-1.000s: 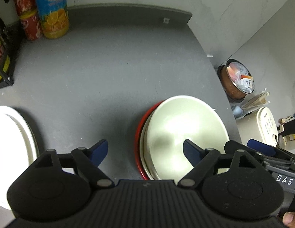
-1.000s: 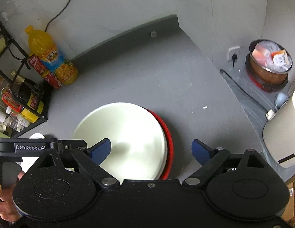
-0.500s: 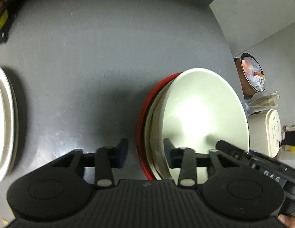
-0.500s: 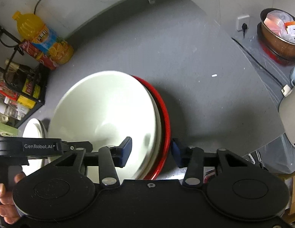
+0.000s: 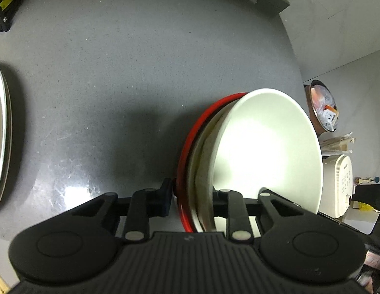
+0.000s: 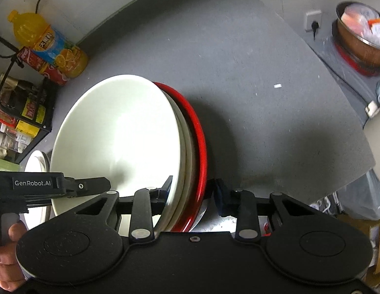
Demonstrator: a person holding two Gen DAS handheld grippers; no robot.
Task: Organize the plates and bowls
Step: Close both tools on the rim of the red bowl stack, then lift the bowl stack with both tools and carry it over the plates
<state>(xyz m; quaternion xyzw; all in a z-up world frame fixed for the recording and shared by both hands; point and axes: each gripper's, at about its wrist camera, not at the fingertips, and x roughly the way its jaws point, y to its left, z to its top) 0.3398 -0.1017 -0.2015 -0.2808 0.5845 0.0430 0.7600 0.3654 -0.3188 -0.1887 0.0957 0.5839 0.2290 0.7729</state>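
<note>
The left gripper had just been closing, and its jaws stood narrow across the near rim of a stack of dishes: one blue pad lay against the outside of the red plate at the bottom, the other inside the white bowl on top. The right gripper had also just been closing, clamped over the opposite rim of the same stack; one finger sat inside the bowl and the other touched the red edge from outside.

The stack lay flat on the grey counter, opening upward, with pale plates sandwiched between bowl and red plate. The bowl appeared empty. In the right wrist view it filled the centre, reaching from about 6 toward 11 o'clock.

Further out, more white plates rested at 9 o'clock in the left view. An orange juice bottle stood at 10 o'clock in the right view, and a copper bowl holding packets sat at 2 o'clock.
</note>
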